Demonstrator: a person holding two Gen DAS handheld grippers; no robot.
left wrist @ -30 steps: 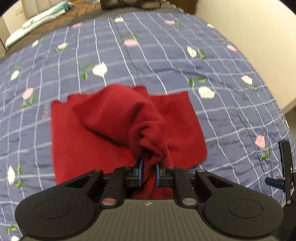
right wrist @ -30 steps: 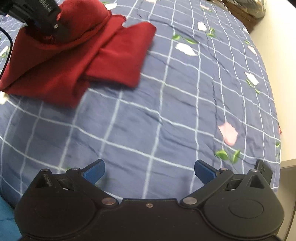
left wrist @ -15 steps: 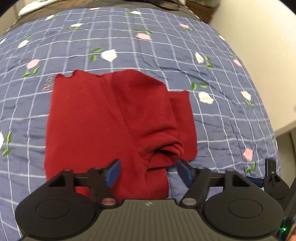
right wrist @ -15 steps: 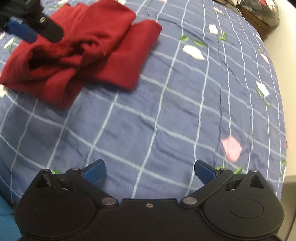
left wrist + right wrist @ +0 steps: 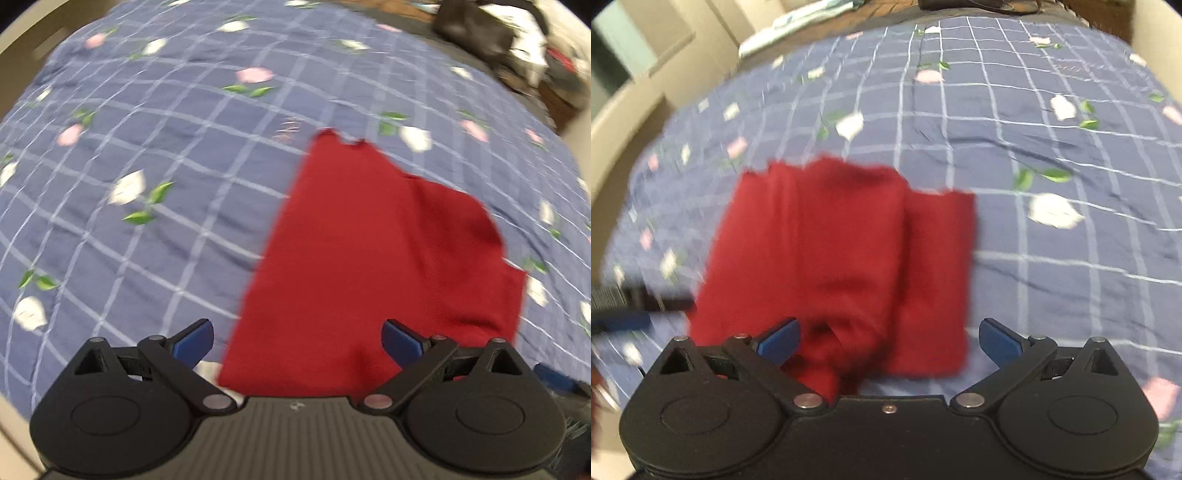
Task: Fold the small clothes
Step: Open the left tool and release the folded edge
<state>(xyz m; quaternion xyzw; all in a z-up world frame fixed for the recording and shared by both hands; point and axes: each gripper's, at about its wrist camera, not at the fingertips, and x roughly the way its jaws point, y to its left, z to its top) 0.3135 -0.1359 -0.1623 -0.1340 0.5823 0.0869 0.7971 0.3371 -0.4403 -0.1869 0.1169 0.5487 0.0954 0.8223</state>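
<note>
A small red garment (image 5: 373, 258) lies partly folded on the blue checked bedspread (image 5: 166, 166). My left gripper (image 5: 297, 341) is open, its blue pads above the garment's near left edge, holding nothing. In the right wrist view the red garment (image 5: 831, 251) shows a folded layer over a flatter part on the right. My right gripper (image 5: 888, 338) is open over its near edge, with a bunched fold between and below the fingers. The left gripper's blue tip (image 5: 620, 319) shows at the far left. Both views are motion-blurred.
The bedspread (image 5: 1052, 258) with flower prints stretches around the garment. A pale wall borders the bed on the right. Dark clutter (image 5: 491, 29) sits beyond the bed's far end, and light folded cloth (image 5: 798, 18) lies past the far edge.
The left gripper let go of the bunched garment, opened wide and swung left. The right gripper swung over the garment's near edge. The garment now lies flatter.
</note>
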